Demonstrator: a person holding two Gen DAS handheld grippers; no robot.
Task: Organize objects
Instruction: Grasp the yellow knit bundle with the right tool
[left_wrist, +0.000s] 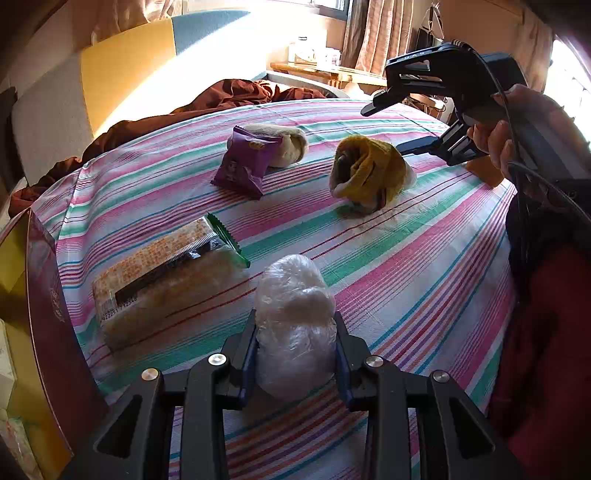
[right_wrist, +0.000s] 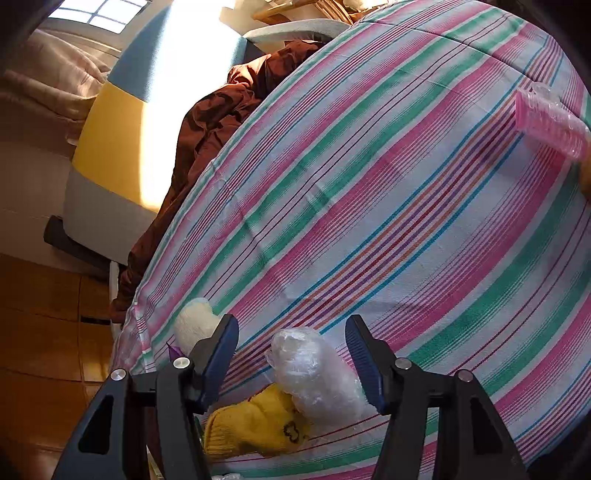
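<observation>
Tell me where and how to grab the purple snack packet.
Grip the purple snack packet across its puffy middle, coming down from above with fingers on its two long sides. It lies tilted against the cream sock, so its crimped ends are thin and the far side is blocked.

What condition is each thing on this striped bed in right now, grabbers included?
Left gripper: shut on the plastic-wrapped bundle.
Right gripper: open, jaws apart, holding nothing.
Purple snack packet: sealed, leaning on the cream sock roll.
Yellow sock roll: rolled up, lying free.
Cracker pack: sealed, lying flat.
Pink roller: lying on its side.
</observation>
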